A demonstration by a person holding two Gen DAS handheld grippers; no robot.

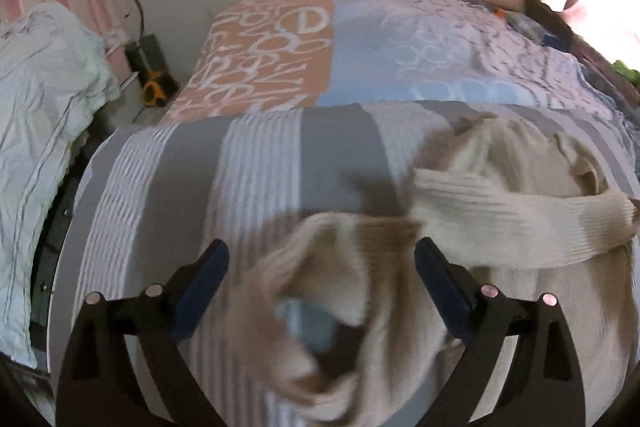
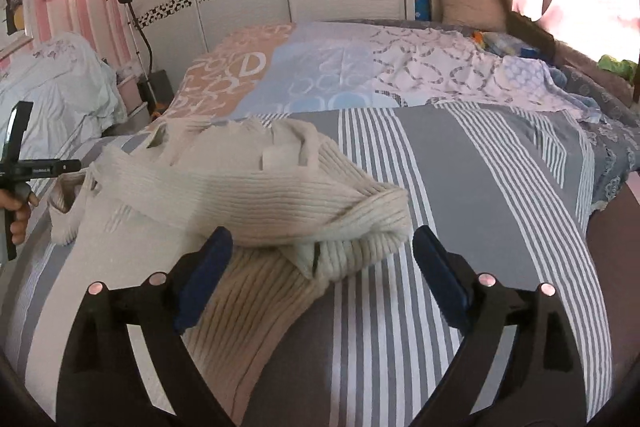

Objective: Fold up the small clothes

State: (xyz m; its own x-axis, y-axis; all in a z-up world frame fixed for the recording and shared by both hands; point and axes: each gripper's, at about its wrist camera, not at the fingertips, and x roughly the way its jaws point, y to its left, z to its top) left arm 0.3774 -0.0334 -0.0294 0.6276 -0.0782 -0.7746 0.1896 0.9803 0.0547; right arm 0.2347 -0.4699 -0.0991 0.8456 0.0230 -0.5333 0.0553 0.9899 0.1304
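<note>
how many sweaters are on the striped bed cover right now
1. A cream ribbed knit sweater lies crumpled on the grey and white striped bed cover, just ahead of the open right gripper and open left gripper. Others could be hidden beneath it.

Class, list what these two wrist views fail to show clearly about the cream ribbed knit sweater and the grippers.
- Left wrist view: near part of the cream ribbed knit sweater is motion-blurred between the open left gripper.
- Right wrist view: sweater's front is hidden by its folded-over sleeve.
- Right gripper: open, body cut off by bottom edge.
</note>
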